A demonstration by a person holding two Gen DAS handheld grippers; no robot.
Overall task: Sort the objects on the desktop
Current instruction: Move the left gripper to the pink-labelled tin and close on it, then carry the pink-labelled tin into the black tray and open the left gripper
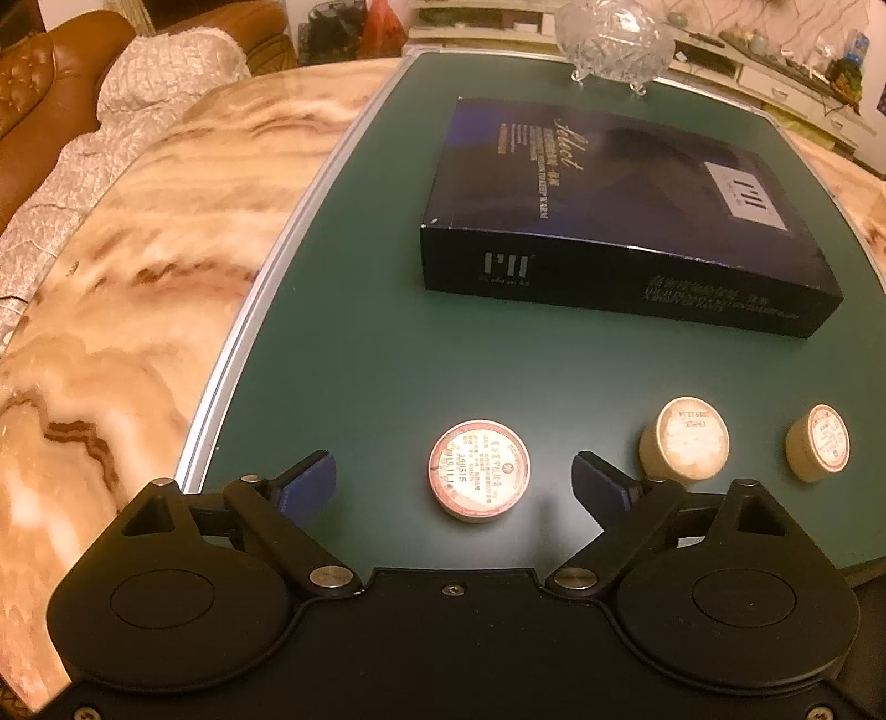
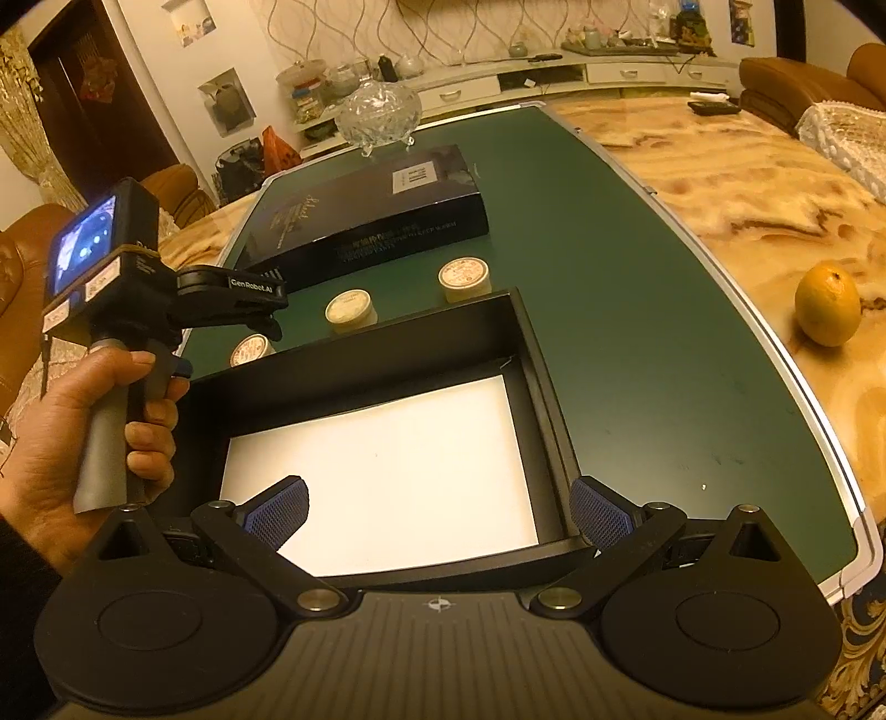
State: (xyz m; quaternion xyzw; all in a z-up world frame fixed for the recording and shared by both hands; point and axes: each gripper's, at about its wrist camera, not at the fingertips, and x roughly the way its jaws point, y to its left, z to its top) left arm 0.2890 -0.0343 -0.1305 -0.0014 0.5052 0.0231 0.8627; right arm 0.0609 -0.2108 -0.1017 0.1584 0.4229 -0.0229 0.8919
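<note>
Three small round cream tins stand in a row on the green mat (image 1: 387, 343). My left gripper (image 1: 454, 479) is open, its jaws either side of the nearest tin (image 1: 479, 477), just above the mat. The other two tins (image 1: 685, 438) (image 1: 819, 443) stand to its right. In the right wrist view my right gripper (image 2: 440, 512) is open and empty over an open black box (image 2: 540, 365) with a white bottom. The three tins (image 2: 464, 279) (image 2: 350, 311) (image 2: 252, 350) stand beyond the box. The left gripper (image 2: 260, 310) shows there, hand-held, near the leftmost tin.
A closed dark blue flat box (image 1: 620, 221) lies mid-mat, also in the right wrist view (image 2: 376, 216). A crystal bowl (image 1: 612, 39) stands at the mat's far edge. An orange fruit (image 2: 828, 304) sits on the marble table (image 2: 747, 183) right of the mat. Sofas surround the table.
</note>
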